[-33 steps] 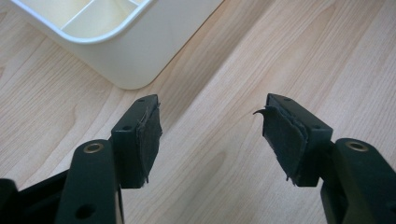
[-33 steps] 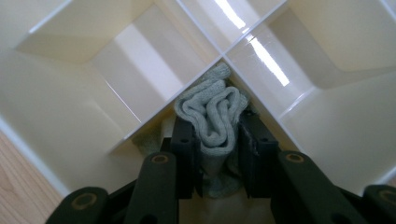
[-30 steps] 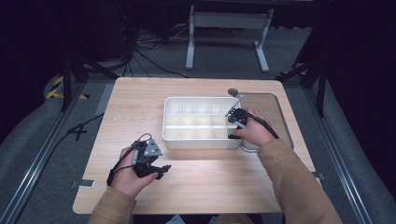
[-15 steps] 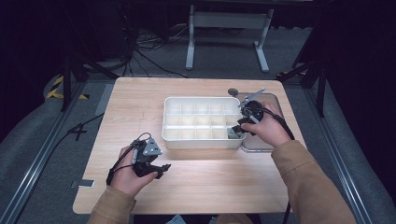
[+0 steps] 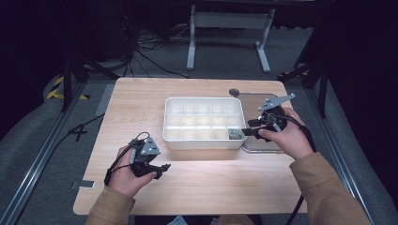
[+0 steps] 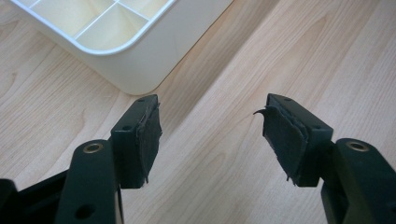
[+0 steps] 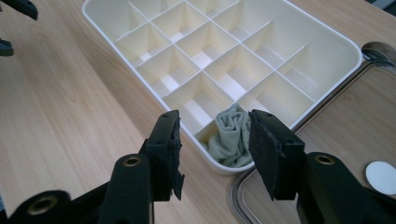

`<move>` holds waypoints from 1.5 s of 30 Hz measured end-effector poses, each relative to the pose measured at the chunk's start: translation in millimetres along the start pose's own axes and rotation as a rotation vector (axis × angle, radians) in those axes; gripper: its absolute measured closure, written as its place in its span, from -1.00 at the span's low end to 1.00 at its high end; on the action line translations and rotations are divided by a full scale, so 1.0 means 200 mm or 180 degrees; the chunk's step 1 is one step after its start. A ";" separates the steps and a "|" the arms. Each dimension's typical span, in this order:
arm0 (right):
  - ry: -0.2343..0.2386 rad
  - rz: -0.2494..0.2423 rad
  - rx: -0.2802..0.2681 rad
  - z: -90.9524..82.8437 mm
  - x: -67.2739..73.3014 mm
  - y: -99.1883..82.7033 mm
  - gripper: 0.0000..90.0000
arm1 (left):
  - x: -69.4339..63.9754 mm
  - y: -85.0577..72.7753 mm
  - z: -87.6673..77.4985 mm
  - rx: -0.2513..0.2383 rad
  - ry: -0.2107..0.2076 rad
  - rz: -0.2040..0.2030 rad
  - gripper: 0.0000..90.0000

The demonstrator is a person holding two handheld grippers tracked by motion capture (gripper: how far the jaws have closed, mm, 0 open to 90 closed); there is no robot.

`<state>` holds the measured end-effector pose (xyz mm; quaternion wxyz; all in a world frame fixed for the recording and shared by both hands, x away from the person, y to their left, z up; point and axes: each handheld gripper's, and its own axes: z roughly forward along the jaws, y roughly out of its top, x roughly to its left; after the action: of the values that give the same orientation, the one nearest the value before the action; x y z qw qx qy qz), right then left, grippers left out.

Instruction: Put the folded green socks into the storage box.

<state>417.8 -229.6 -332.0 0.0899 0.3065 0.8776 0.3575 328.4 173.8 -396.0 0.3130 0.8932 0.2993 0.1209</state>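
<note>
A white compartment tray (image 5: 174,138) stands mid-table. A crumpled grey-green cloth (image 5: 233,133) lies in its near right corner compartment. My right gripper (image 5: 248,130) hovers at that corner, jaws open and pointing left. In the right gripper view the cloth (image 7: 231,135) lies just beyond the open gripper (image 7: 214,135), with nothing held. My left gripper (image 5: 161,170) rests low over bare wood in front of the tray's near left corner. It stands open and empty (image 6: 210,116), with the tray's rounded corner (image 6: 135,60) just ahead.
A clear lid (image 5: 265,143) lies flat against the tray's right side, partly under the right hand. A small white disc (image 7: 380,175) sits on it. A round metal piece (image 5: 233,92) lies beyond the tray. Bare wood stretches left of and in front of the tray.
The right hand has drawn back from above the tray's right part to its near right corner, where the cloth now lies. The left hand has not moved.
</note>
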 end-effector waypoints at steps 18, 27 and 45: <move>0.0280 -0.0065 -0.0206 -0.07 0.18 -0.21 -0.07 | -0.05 0.06 -0.01 0.0040 -0.0137 0.0132 -0.23; 0.0336 -0.0039 -0.0164 -0.02 0.25 -0.33 -0.09 | -0.08 0.08 0.00 0.0099 -0.0191 0.0218 -0.23; 0.0308 -0.0066 -0.0019 0.18 0.30 -0.52 -0.13 | -0.11 0.06 0.11 0.0163 -0.0370 0.0271 -0.41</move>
<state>335.3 -230.9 -425.8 0.0520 0.2794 0.8830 0.3736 324.6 142.0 -405.3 0.3014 0.9184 0.2454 0.0743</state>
